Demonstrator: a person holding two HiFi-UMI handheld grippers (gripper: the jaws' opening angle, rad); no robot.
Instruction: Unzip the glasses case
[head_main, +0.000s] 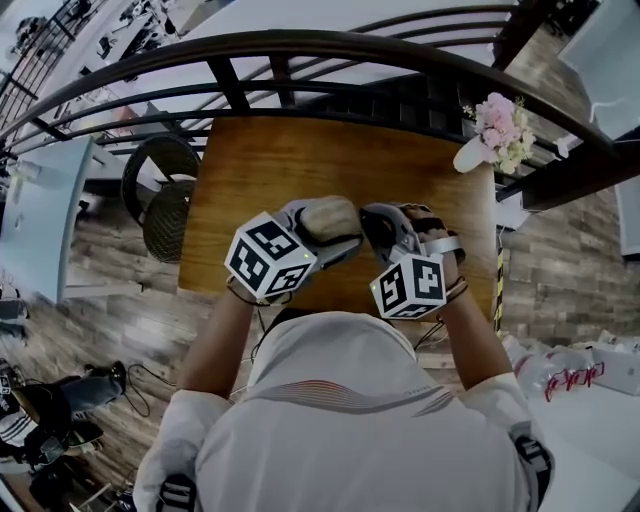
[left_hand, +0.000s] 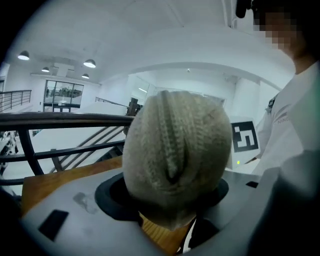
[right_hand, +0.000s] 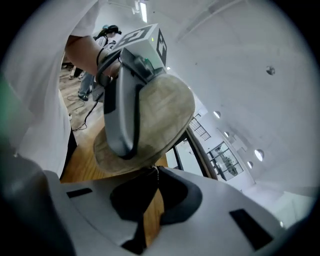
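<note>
The left gripper (left_hand: 172, 196) clamps the glasses case (left_hand: 175, 145) between its jaws. The right gripper (right_hand: 150, 180) is pinched shut on what looks like the zip pull (right_hand: 151, 169). We draw it steadily along the seam.

I counted one left gripper (left_hand: 167, 197) and one right gripper (right_hand: 150, 192), two in all, one knitted glasses case (head_main: 325, 218), one wooden table (head_main: 290, 160), and one vase of pink flowers (head_main: 497, 132).
</note>
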